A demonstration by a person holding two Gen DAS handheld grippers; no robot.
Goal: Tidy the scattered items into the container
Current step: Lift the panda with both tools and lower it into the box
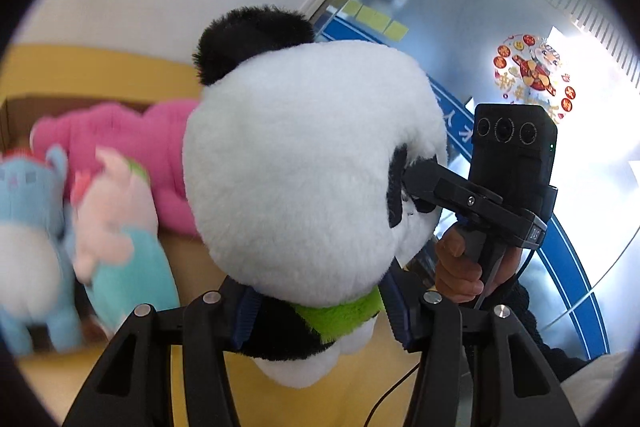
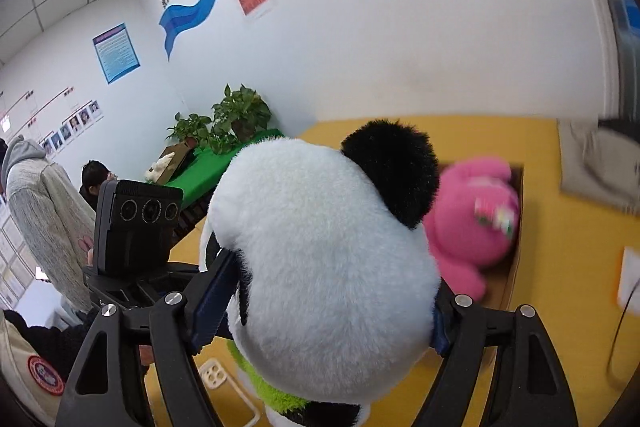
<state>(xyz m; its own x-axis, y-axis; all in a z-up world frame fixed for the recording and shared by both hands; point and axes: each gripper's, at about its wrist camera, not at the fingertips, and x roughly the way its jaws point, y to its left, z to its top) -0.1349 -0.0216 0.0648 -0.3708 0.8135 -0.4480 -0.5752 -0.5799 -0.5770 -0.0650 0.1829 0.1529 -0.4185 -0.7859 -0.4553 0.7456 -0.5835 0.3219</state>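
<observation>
A big soft panda toy (image 1: 304, 163) is held up in the air by both grippers. The left gripper (image 1: 320, 311) is squeezed on the panda's neck, by its fuzzy green scarf (image 1: 340, 315). The right gripper (image 2: 324, 295) is clamped around the round, fluffy white head. In the left view, the right gripper's handle is wrapped by a hand (image 1: 460, 267) at 4 o'clock. A brown cardboard box (image 2: 512, 267) is seen on the yellow table (image 2: 560, 307) at 2 o'clock from the panda in the right view. A furry pink toy (image 2: 472, 223) is lying in it.
</observation>
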